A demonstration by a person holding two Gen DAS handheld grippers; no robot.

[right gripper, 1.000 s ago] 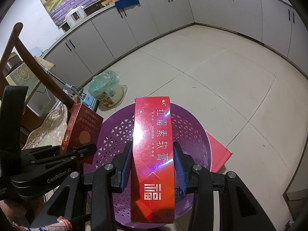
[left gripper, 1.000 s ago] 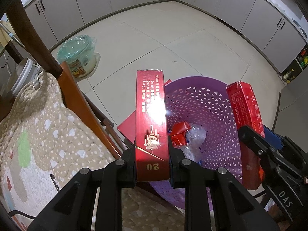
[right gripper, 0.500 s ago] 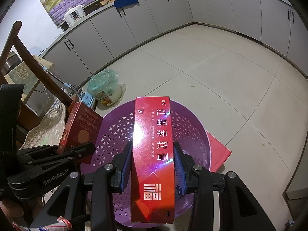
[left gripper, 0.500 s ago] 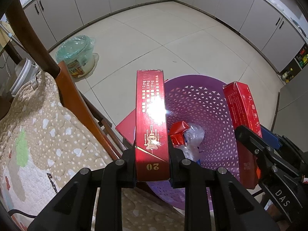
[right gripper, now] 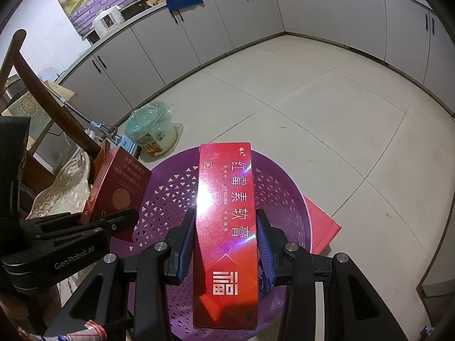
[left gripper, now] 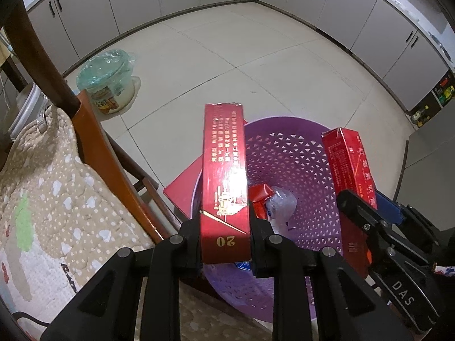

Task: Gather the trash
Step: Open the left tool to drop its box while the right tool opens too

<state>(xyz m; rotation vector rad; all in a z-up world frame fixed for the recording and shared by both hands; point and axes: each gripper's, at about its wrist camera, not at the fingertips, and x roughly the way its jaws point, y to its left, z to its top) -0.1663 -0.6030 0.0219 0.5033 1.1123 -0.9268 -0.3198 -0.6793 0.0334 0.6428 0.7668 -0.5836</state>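
Dark red box (left gripper: 224, 187) clamped in left gripper (left gripper: 224, 244) jaws, held over near-left rim of purple basket (left gripper: 298, 164). Bright red box (right gripper: 227, 227) clamped in right gripper (right gripper: 226, 255) jaws, above basket middle. Crumpled wrappers (left gripper: 273, 203) in basket bottom. Chair (left gripper: 93, 142) left, floor (left gripper: 256, 56) beyond.

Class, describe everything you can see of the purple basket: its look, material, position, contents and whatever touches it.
The purple basket is round, looks like plastic, and its wall and floor are pierced with small triangular holes. It stands upright on the tiled floor beside a wooden chair, over a flat red sheet. Inside lie a crumpled red wrapper and clear plastic. Two red boxes are held above it; neither visibly touches it.
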